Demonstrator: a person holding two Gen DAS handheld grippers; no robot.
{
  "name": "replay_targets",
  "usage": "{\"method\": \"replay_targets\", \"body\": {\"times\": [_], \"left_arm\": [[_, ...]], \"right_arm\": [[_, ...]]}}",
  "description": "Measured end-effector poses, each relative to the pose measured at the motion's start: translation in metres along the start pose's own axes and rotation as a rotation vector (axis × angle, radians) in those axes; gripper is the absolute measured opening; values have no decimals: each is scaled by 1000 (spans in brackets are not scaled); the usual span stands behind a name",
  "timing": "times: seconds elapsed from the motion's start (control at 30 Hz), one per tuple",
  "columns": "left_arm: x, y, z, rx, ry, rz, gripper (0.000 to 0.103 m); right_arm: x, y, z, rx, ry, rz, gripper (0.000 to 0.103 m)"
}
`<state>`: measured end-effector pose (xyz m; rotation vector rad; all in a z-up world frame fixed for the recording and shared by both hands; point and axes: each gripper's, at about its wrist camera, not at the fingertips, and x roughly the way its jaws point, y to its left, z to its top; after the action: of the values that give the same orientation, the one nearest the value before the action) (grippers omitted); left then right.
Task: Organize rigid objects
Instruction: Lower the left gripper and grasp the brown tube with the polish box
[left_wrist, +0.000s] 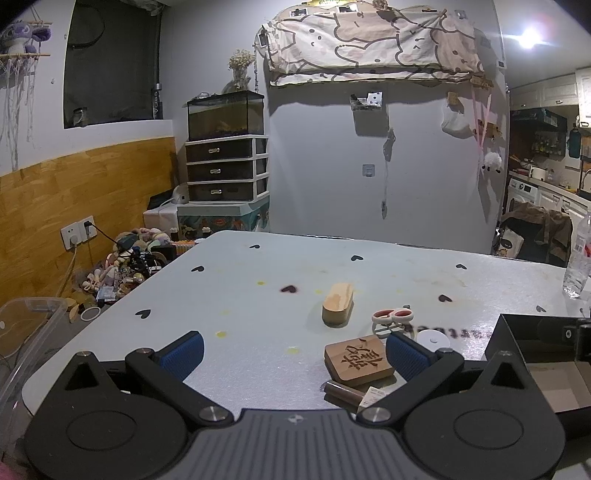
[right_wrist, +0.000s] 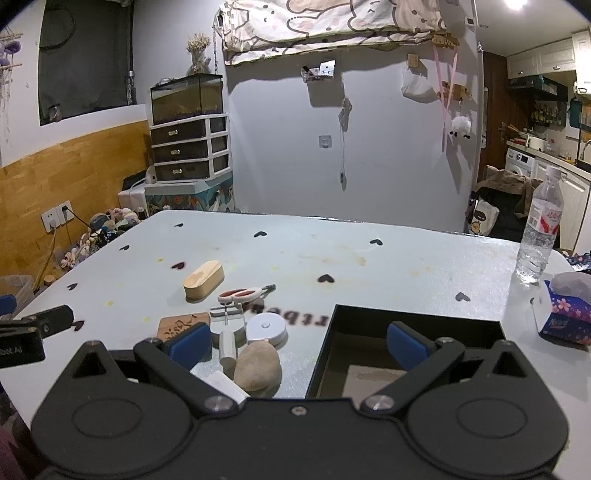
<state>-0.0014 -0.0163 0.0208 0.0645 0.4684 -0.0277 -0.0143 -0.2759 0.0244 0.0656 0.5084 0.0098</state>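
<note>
**Two open grippers, loose pile sits left of the box**

Both grippers hover low over the table w/ fingers spread wide, nothing held. The black box, the likely drop spot, lies just ahead of the right gripper, under its right finger; its floor looks bare.

Nearest items, right wrist view: a tan stone just ahead of the right gripper, slightly left of centre, long axis running roughly away from the camera. A small white block lies beside it, a grey cylinder just behind. Next out: carved wooden tile beside the left finger, round white disc, then red-handled scissors w/ blades pointing right, on a clear stand. Farthest: oval wooden block, long axis angled away to the right.

From the left gripper, the carved tile sits right of centre, close to its right finger pad; oval block is farther, nearly dead ahead.

Judgement: the stone is the right gripper's pick, being closest & beside the box; the move turns on a short shift left to centre it, then carry right. The fingers close left-right, so they'd fall across the stone's narrower span w/o much twist. Left gripper is better placed for the tile or oval block. Water bottle & tissue pack stand well apart at far right.
</note>
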Motion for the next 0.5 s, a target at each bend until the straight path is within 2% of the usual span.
{"method": "replay_targets", "body": {"times": [0.17, 0.3, 0.5], "left_arm": [[1, -16, 8, -3, -4, -7, 103], [5, -18, 8, -10, -23, -8, 103], [10, -14, 7, -26, -43, -21, 103]], "right_arm": [[0, -6, 1, 11, -28, -10, 103], [-2, -21, 3, 39, -67, -54, 103], [-4, -49, 0, 78, -76, -122, 103]]}}
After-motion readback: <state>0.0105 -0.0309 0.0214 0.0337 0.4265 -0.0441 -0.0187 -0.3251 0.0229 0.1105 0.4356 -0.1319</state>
